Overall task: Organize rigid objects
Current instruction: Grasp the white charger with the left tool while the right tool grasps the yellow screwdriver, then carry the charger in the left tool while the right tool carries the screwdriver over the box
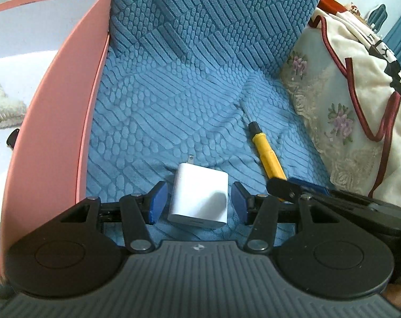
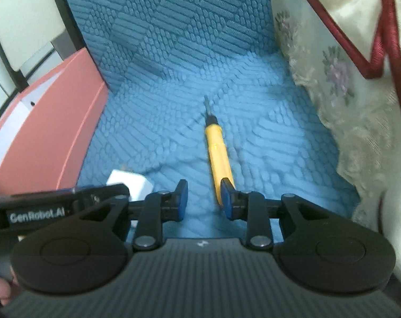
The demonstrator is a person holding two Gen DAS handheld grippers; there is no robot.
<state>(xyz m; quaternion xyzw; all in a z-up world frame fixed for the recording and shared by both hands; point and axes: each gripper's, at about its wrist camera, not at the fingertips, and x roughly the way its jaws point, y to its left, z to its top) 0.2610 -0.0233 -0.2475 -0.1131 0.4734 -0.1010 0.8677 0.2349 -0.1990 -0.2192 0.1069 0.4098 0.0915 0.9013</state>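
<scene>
A white plug charger (image 1: 199, 197) lies on the blue textured sofa cover, between the open blue pads of my left gripper (image 1: 197, 202); small gaps show on both sides. A yellow screwdriver (image 2: 217, 153) lies on the cover with its tip pointing away. My right gripper (image 2: 204, 198) is open around the handle's near end, with the right pad (image 2: 228, 198) against the handle. The screwdriver also shows in the left wrist view (image 1: 266, 153), and the charger in the right wrist view (image 2: 128, 184).
A pink box (image 1: 54, 132) with a white inside stands to the left, holding a cream knitted item (image 1: 1, 108). A cream floral cushion with dark red piping (image 1: 354, 100) lies at the right. The sofa back (image 1: 213, 18) rises behind.
</scene>
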